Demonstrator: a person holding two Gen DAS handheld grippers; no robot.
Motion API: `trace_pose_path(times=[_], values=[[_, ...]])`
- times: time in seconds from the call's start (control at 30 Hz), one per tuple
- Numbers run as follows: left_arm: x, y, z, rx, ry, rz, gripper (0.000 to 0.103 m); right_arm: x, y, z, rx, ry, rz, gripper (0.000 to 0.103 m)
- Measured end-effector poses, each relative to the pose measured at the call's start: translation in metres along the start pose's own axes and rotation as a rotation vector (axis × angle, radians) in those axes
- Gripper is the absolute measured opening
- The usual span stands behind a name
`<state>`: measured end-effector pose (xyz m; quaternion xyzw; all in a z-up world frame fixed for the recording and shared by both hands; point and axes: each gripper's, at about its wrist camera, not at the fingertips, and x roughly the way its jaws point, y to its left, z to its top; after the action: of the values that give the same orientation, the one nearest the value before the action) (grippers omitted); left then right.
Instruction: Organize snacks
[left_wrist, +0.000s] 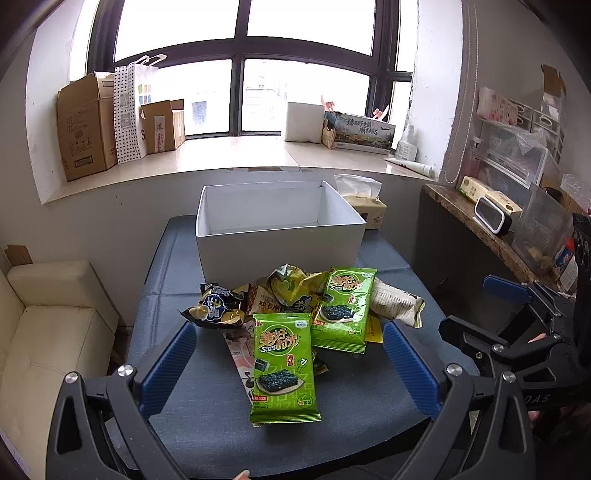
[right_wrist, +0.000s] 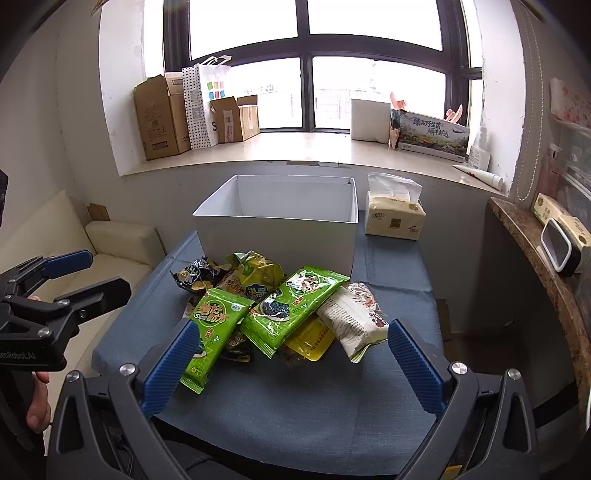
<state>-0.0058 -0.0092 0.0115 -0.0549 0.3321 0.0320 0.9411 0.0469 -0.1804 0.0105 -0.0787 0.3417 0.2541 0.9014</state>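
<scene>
A pile of snack packets lies on a blue table (left_wrist: 207, 402) in front of an open white box (left_wrist: 277, 240), which shows empty inside. Nearest is a green seaweed packet (left_wrist: 284, 365), with a second green packet (left_wrist: 343, 310) behind it, a dark chip bag (left_wrist: 218, 306), a yellow-green bag (left_wrist: 291, 284) and a beige packet (left_wrist: 395, 302). My left gripper (left_wrist: 290, 362) is open, its blue pads either side of the near green packet, above it. My right gripper (right_wrist: 291, 354) is open and empty, low over the pile (right_wrist: 280, 310) before the white box (right_wrist: 277, 232). The right gripper also shows at the left wrist view's right edge (left_wrist: 476, 310).
A tissue pack (right_wrist: 395, 214) stands right of the box. A cream sofa (left_wrist: 48, 332) sits left of the table. A stone counter (left_wrist: 491, 236) with a small clock and clear bins runs along the right. Cardboard boxes (left_wrist: 88, 125) and bags line the window sill.
</scene>
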Motion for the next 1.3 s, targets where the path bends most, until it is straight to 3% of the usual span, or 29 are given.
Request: trace_pose_path(times=[0.33, 1.3], values=[[-0.0001, -0.01, -0.0028, 0.037, 0.012, -0.016, 0.103, 0.0004, -0.0001, -0.0007, 0.002, 0.004, 0.001, 0.103], [0.0032, -0.0044, -0.0031, 0.014, 0.03, -0.004, 0.103, 0.0015, 0.001, -0.0028, 0.001, 0.006, 0.007, 0.103]])
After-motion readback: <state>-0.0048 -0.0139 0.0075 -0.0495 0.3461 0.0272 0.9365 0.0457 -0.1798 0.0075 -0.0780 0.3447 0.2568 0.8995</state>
